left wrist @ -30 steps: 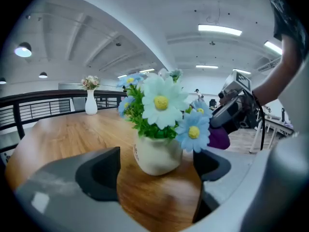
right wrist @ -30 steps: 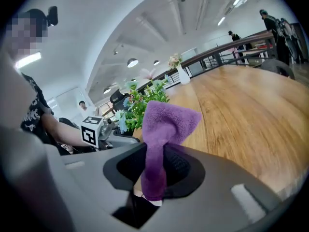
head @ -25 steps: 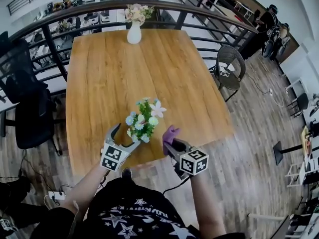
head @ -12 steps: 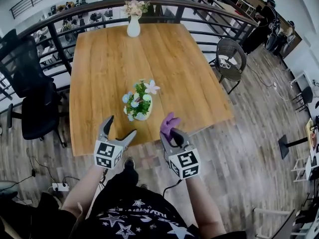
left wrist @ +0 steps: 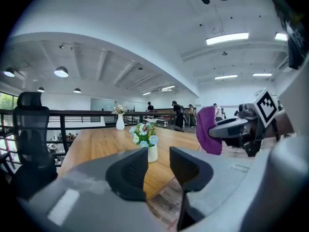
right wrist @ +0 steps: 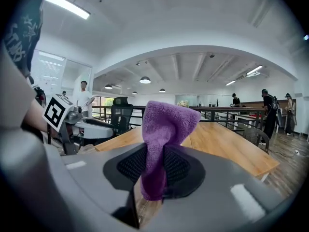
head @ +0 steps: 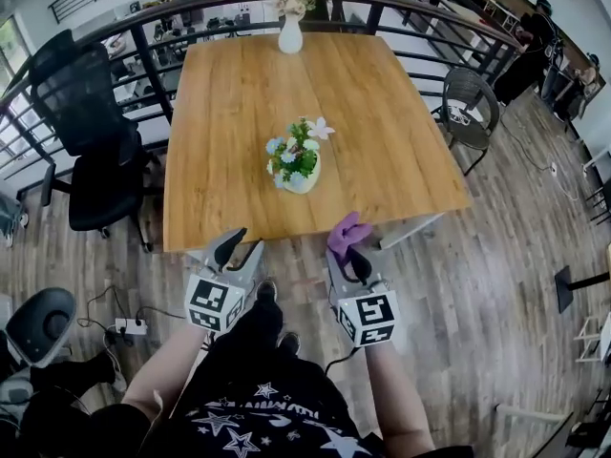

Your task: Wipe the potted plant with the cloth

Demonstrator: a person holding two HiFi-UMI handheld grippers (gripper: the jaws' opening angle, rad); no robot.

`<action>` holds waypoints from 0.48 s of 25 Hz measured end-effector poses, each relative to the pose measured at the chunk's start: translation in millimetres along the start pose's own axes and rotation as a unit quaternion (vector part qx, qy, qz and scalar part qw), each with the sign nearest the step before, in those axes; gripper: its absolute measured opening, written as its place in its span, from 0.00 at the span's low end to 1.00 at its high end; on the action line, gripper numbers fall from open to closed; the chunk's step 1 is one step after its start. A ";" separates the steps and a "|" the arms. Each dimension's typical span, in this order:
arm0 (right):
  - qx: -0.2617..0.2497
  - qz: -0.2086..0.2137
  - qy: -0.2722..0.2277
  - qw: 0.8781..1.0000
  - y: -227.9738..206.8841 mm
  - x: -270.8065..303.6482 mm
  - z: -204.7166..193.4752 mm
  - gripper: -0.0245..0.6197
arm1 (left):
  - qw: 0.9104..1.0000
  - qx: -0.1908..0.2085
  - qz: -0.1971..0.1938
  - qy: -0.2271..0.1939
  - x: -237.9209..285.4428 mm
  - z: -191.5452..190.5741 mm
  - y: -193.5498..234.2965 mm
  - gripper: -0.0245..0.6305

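Wiping requires the cloth at the leaves; at this moment both tools hang off the near edge of the tabletop.

Left gripper: the fingers have just been closing and stand a narrow gap apart, with nothing between them.

Potted plant: upright in a white pot near the middle of the tabletop, well apart from both grippers.

Right gripper: the fingers are clamped on the purple cloth, and a loose tuft stands up past the fingertips.

Procedure, as judged from this layout:
1. Spread the left fingers wider than the pot and brace the pot low on its wall; it looks light and likely to tip.
2. Bring only the free tuft to the leaves, not the hard fingertips.
3. Stroke lightly outward from the stems.
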State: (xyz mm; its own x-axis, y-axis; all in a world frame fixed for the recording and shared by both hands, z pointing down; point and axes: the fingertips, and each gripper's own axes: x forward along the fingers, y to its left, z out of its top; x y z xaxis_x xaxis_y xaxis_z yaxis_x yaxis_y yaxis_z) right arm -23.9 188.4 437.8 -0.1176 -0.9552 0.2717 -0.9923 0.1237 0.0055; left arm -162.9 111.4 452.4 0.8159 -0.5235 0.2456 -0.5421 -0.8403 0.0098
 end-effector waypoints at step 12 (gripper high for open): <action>0.013 -0.009 0.015 1.000 36.7 -5.7 -6.0 0.18 | 0.999 0.011 0.035 -0.022 -59.0 8.7 32.4 0.04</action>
State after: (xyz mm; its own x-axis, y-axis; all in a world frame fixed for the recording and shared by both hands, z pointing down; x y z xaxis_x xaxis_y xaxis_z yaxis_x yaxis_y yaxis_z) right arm -59.4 200.0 442.3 -0.0981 -0.9486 0.3009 -0.9950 0.0984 -0.0144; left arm -226.9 113.9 429.9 0.7841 -0.5869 0.2018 -0.5945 -0.8036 -0.0274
